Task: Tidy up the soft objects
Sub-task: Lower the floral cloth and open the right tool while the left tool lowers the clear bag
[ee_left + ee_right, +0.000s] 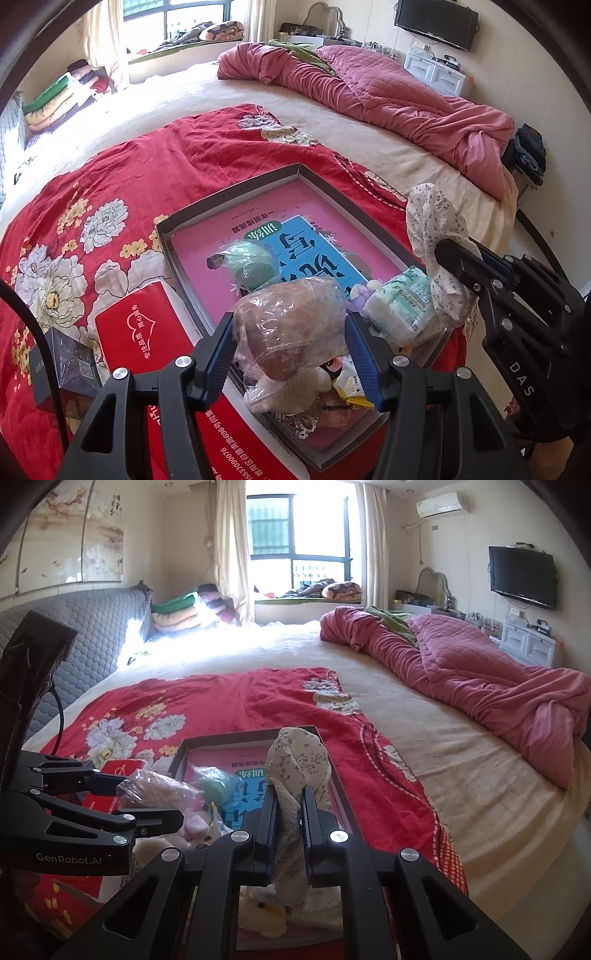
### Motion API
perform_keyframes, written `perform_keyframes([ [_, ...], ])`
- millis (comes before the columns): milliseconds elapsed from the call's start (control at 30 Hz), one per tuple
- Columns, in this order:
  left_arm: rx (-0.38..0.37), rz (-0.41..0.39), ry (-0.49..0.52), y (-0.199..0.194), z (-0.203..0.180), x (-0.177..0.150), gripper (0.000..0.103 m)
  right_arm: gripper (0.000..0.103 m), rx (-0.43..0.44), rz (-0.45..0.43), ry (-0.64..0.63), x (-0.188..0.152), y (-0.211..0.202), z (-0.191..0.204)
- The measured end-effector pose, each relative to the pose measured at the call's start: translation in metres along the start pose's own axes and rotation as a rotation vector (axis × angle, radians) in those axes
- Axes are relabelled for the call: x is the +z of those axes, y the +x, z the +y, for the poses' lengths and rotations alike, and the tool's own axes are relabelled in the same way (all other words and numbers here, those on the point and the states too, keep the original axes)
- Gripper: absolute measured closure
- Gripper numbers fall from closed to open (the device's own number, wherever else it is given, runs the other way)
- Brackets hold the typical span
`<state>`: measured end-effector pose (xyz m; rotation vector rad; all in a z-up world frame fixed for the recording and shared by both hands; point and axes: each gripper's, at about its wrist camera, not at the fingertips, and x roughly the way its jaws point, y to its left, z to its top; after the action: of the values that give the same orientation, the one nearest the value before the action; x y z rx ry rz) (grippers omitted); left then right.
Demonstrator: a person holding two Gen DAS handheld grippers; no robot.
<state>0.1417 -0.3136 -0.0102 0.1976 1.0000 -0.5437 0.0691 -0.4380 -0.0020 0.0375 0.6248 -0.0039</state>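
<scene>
I have both tools loaded at once, and most of the sorting looks done. My left tool (291,354) is clenched on a brown plush toy wrapped in a clear plastic bag (291,325), its blue-padded fingers (360,358) pressing the bag from either side, and the toy hangs over the near end of the shallow grey cardboard box (236,192) that sits on the red floral blanket (110,192) spread over the bed. My right tool (290,812) is gripping a bunched white cloth with small grey flowers (299,764), which sticks up between the fingers above the same box.

Already lying in the box, as far as I can see, are a round green soft ball in clear wrap (253,264), a white and green pack of tissues (400,306), a small purple soft piece (360,293) and a cream fluffy toy (291,387) under my left tool, all resting on a pink and blue book cover (314,240) that lines the bottom. Some smaller packets near the front I cannot identify.

Outside the box to its left are a flat red packet with a white heart outline (136,328) and a dark glossy small box (66,373); I judge neither to be soft goods, so they likely stay put.

What is left, by my reading, is to set down the bagged plush and the flowered cloth in the box. The middle and far end have the most room.
</scene>
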Motion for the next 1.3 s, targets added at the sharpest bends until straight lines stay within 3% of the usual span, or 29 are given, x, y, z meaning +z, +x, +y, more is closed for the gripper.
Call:
perform_keyframes([
  [133, -0.001, 0.007, 0.000, 0.004, 0.001, -0.001, 0.044, 0.091, 0.022, 0.035, -0.003, -0.007, 0.013, 0.003],
  [300, -0.005, 0.013, -0.004, 0.006, 0.002, -0.003, 0.044, 0.089, 0.127, 0.080, 0.050, -0.014, 0.027, 0.004],
  [500, -0.008, 0.017, -0.013, 0.009, 0.005, -0.001, 0.044, 0.076, 0.235, 0.098, 0.137, -0.019, 0.035, -0.001],
  [733, -0.006, 0.023, -0.012, 0.013, 0.007, 0.003, 0.044, 0.069, 0.265, 0.093, 0.181, -0.021, 0.034, -0.006],
  [867, -0.008, 0.027, -0.020, 0.014, 0.009, 0.003, 0.044, 0.050, 0.290, 0.086, 0.226, -0.021, 0.031, -0.012],
  [1300, -0.014, 0.036, -0.014, 0.020, 0.006, 0.003, 0.044, 0.047, 0.272, 0.084, 0.258, -0.022, 0.029, -0.019],
])
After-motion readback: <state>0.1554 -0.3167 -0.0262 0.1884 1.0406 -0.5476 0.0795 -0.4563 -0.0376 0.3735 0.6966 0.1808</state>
